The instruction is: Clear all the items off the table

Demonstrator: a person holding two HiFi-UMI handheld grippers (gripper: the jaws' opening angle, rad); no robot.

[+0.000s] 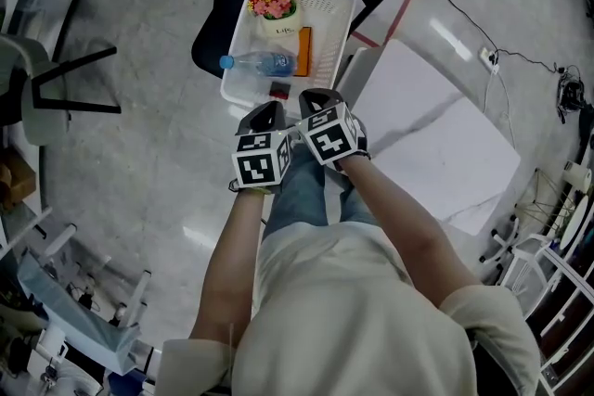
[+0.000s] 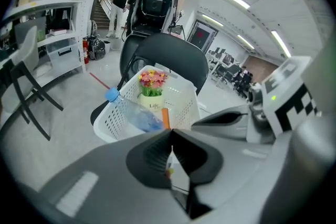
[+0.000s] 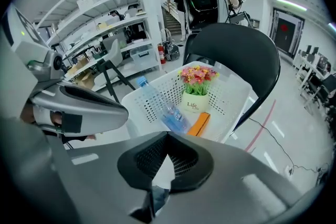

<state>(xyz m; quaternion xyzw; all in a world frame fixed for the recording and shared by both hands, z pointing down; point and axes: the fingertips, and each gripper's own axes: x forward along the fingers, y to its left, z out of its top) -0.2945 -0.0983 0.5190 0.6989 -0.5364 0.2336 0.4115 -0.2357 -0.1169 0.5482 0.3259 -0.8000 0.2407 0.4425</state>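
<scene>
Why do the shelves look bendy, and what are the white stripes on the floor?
Right gripper view: a wide lens curves the shelves and blackens the corners; the left gripper view does the same. Head view: the stripes are glare from lights on the glossy floor.

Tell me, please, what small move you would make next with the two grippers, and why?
Probably just lower both to rest. The left gripper and right gripper are shut with nothing between their jaws, what shows of the white table is bare, and the bottle, flower pot and orange box sit in the basket on the chair.
</scene>
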